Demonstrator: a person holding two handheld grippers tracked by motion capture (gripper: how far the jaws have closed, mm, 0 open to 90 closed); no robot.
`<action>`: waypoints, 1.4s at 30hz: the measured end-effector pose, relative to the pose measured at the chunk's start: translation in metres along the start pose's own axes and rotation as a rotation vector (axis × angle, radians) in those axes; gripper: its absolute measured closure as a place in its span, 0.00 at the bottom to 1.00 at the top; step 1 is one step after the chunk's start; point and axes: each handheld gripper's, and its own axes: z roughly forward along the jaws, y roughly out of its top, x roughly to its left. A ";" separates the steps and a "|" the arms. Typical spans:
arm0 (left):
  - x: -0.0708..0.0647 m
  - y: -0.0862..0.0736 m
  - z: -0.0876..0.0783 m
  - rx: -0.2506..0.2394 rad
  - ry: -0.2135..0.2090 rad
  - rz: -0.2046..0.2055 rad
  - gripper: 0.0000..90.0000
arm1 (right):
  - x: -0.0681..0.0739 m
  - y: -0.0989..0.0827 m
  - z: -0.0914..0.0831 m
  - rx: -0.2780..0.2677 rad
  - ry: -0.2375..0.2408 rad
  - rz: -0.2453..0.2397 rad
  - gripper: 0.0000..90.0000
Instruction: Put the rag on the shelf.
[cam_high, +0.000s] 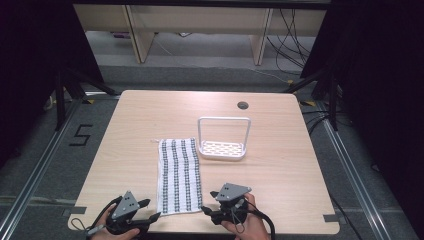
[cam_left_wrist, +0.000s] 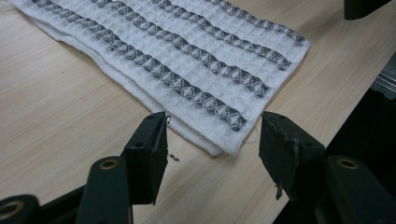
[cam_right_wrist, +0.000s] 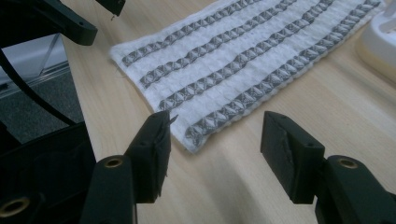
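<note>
Towel (cam_high: 179, 176) lengthwise, running from near table (cam_high: 280, 190) edge toward far side.
Left gripper (cam_left_wrist: 212, 140) and right gripper (cam_right_wrist: 215, 135) both open at near corners; white rack (cam_high: 222, 140) alongside, seen from above.

Waffle-textured cloth towel (cam_high: 180, 175), matt wooden table (cam_high: 150, 115)

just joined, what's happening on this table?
A person holds a gripper in each hand at the near edge of the table. The left gripper and right gripper are both open, each aimed at a near corner of the folded striped dish towel lying flat. Neither grips it yet. A white rack stands just beyond the towel.
</note>
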 end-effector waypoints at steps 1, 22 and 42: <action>0.001 0.001 0.000 0.040 0.004 0.037 0.48 | 0.000 0.001 0.004 0.010 -0.004 0.006 0.50; 0.002 0.008 0.024 0.151 0.006 0.059 0.45 | 0.004 0.008 0.038 0.068 0.016 -0.025 0.57; 0.003 0.020 0.034 0.160 -0.024 0.189 0.93 | -0.003 0.007 0.046 0.076 0.037 0.031 0.93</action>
